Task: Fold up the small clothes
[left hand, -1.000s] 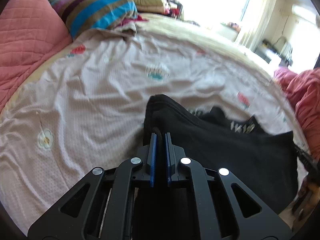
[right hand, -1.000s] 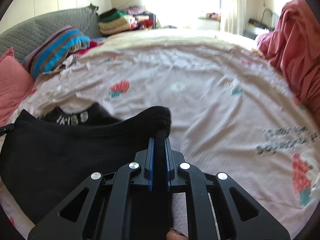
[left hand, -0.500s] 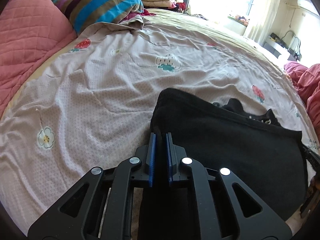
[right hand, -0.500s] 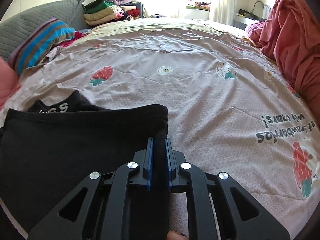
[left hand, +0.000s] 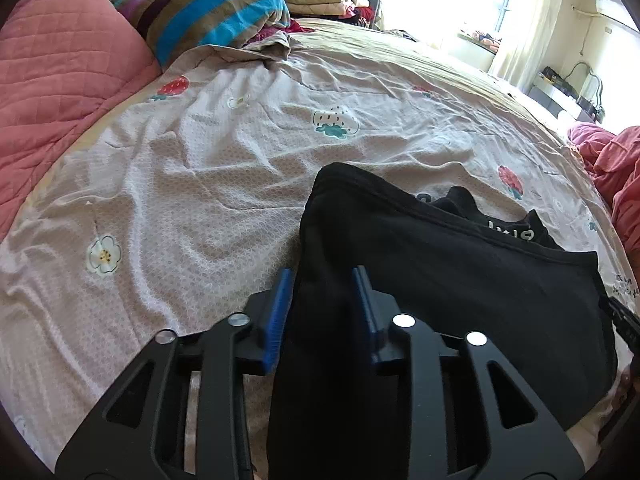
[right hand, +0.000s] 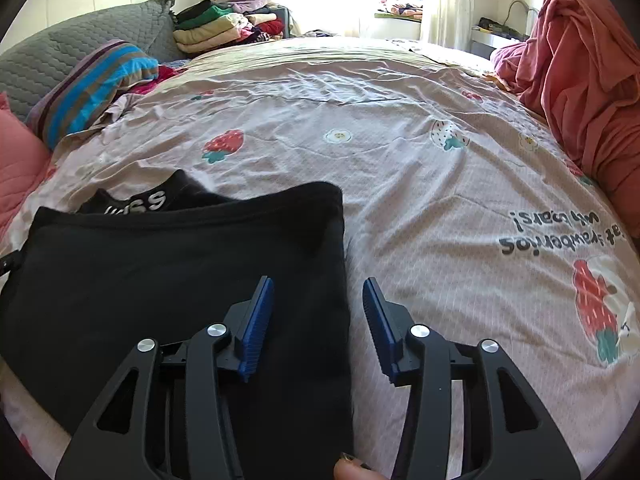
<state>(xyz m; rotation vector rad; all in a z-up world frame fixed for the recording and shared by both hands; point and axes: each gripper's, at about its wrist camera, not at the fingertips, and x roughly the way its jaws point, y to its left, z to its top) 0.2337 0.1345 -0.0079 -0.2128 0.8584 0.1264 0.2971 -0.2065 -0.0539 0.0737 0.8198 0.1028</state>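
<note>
A black garment (left hand: 460, 280) lies folded over on the bed sheet (left hand: 200, 184), with white lettering on the layer peeking out at its far edge. My left gripper (left hand: 322, 276) is open, its blue pads on either side of the garment's left edge fold. In the right wrist view the same garment (right hand: 160, 264) lies flat at lower left. My right gripper (right hand: 318, 284) is open over the garment's right edge, one pad above the cloth and one above the sheet (right hand: 440, 200).
A pink quilted pillow (left hand: 60, 80) and a striped pillow (left hand: 212, 20) lie at the left. Stacked folded clothes (right hand: 216, 28) sit at the far end. A pink blanket heap (right hand: 580, 80) rises at the right. A grey pillow (right hand: 72, 52) leans at the far left.
Both grippers were shut on the garment's corners and have opened, letting it go. The garment now lies flat on the sheet.
</note>
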